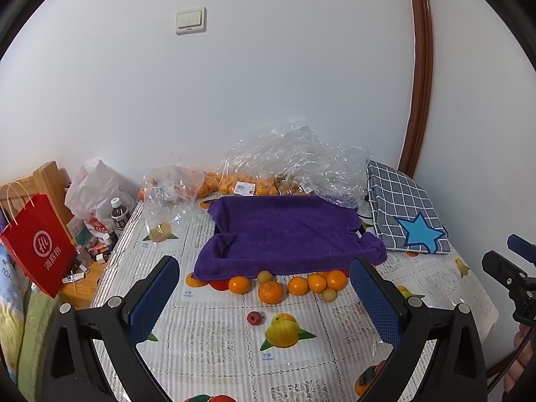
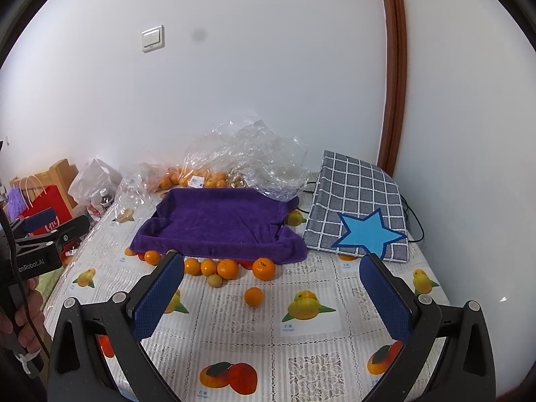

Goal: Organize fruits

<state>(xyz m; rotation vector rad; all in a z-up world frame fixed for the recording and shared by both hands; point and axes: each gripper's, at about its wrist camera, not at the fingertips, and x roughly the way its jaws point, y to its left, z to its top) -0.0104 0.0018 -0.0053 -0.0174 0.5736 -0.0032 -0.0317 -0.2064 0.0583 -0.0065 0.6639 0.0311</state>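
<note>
A purple towel-lined tray (image 1: 284, 231) (image 2: 214, 221) sits mid-table. Along its front edge lies a row of oranges (image 1: 316, 282) (image 2: 227, 268) with small yellowish fruits (image 1: 329, 294) (image 2: 214, 280) among them. One orange (image 2: 253, 296) (image 1: 270, 292) lies a little nearer, and a small red fruit (image 1: 254, 318) lies nearest in the left wrist view. My left gripper (image 1: 265, 263) (image 2: 50, 234) hovers open before the fruit row, holding nothing. My right gripper (image 2: 271, 258) (image 1: 512, 268) is open too, empty, above the table's near side.
Clear plastic bags (image 1: 294, 160) (image 2: 248, 154) with more oranges (image 1: 217, 182) lie against the wall behind the tray. A checked cloth with a blue star (image 1: 405, 211) (image 2: 355, 201) covers something at right. A red paper bag (image 1: 37, 241) and a bottle (image 1: 119, 216) stand off the table's left edge.
</note>
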